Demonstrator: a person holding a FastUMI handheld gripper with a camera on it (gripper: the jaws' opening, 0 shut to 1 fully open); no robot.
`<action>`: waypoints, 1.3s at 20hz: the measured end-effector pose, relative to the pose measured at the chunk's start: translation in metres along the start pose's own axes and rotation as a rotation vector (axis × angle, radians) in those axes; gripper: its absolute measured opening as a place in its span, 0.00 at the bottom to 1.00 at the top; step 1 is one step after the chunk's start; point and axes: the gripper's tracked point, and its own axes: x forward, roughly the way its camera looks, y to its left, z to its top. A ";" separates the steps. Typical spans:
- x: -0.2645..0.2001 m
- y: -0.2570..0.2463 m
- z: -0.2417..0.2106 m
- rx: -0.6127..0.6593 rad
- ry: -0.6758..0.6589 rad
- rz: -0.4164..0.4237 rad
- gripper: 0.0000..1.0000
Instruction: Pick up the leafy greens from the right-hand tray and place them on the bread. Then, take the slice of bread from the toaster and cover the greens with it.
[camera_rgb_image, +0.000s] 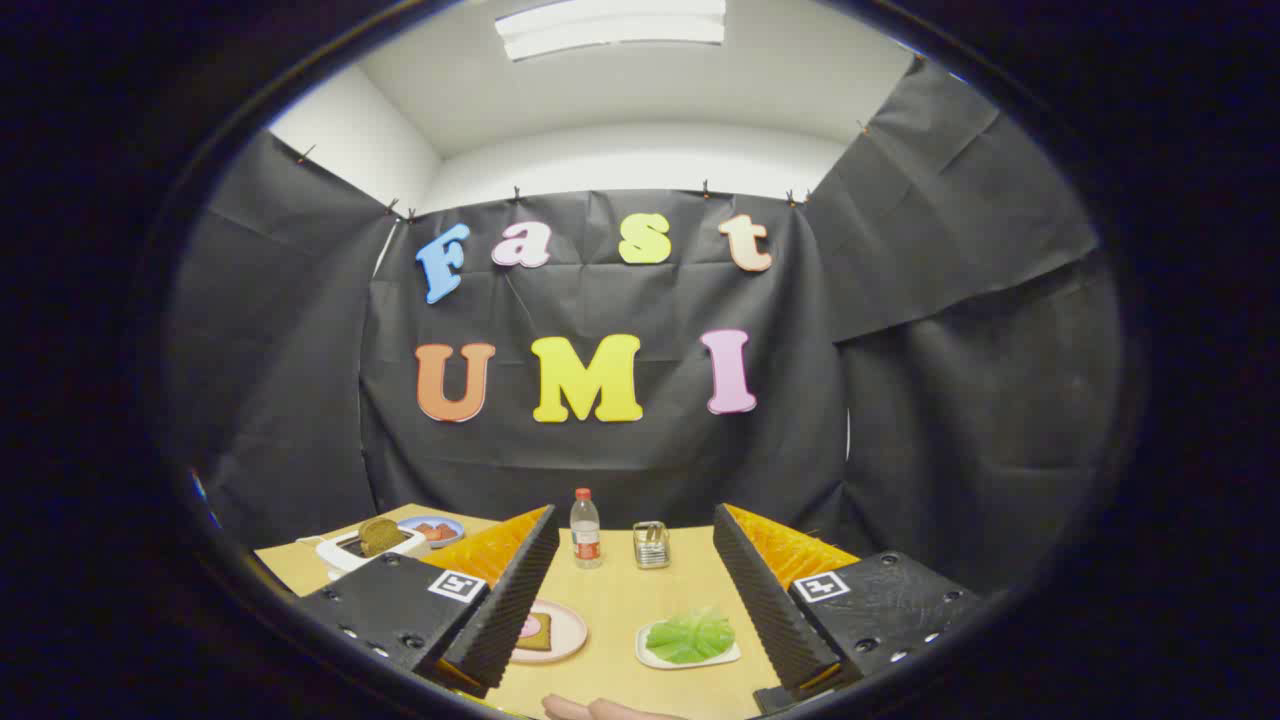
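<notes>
My gripper (632, 590) is open, held above the wooden table (620, 610), with nothing between its fingers. The leafy greens (690, 636) lie on a small white tray (650, 657) between the fingers, close to the right finger. A slice of bread (534, 632) rests on a pink plate (570, 632) partly hidden behind the left finger. Beyond the left finger stands a white toaster (345, 552) with a brown slice of bread (380, 535) sticking up out of it.
A plastic water bottle (585, 530) and a small metal can (651, 545) stand at the table's far edge. A blue plate (432, 530) with reddish food sits behind the toaster. A person's hand (600, 709) shows at the near table edge.
</notes>
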 end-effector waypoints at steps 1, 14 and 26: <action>-0.002 0.006 0.002 -0.007 -0.008 0.011 0.96; 0.016 -0.023 -0.005 0.008 0.008 -0.066 0.95; 0.103 -0.090 -0.108 0.029 0.224 -0.145 0.95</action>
